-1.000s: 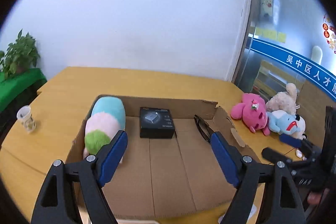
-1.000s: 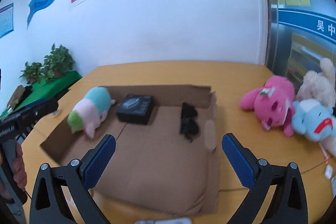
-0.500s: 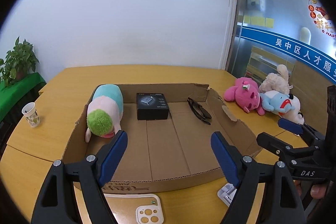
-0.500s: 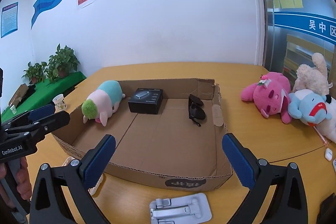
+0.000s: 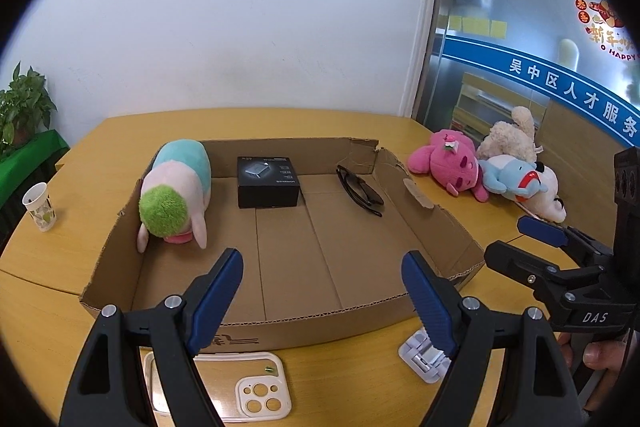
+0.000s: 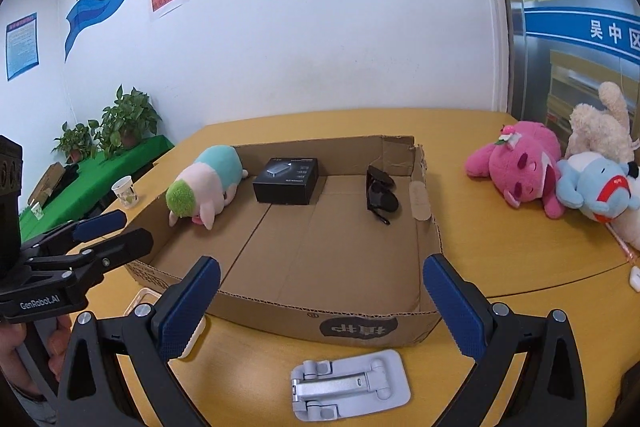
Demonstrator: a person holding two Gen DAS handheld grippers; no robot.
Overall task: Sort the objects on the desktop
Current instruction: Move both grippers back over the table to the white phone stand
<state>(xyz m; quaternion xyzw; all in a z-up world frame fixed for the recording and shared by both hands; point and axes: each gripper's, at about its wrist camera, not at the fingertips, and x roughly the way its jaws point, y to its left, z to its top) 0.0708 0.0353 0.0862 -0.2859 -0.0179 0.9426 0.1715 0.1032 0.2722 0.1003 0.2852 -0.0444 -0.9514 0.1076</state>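
A shallow cardboard tray [image 5: 372, 311] [image 6: 280, 319] lies on the yellow table. In it lie a pastel plush with a green end [image 5: 176, 191] [image 6: 204, 183], a black box [image 5: 267, 181] [image 6: 286, 180] and black sunglasses [image 5: 359, 190] [image 6: 380, 193]. My left gripper [image 5: 322, 291] is open and empty above the tray's near edge. My right gripper [image 6: 320, 303] is open and empty over the near edge too. A white phone case [image 5: 244, 393] and a white folding stand [image 5: 422, 357] [image 6: 352, 383] lie in front of the tray.
A pink plush [image 5: 448, 163] [image 6: 520, 167], a blue plush [image 5: 512, 179] [image 6: 596, 187] and a beige plush [image 5: 510, 139] [image 6: 600, 131] lie right of the tray. A paper cup [image 5: 38, 205] [image 6: 126, 191] stands at the left. A small white item [image 6: 635, 277] lies at the far right.
Both grippers have pulled back from over the tray toward its near edge. The phone case and folding stand have come into view. Both grippers stay open.
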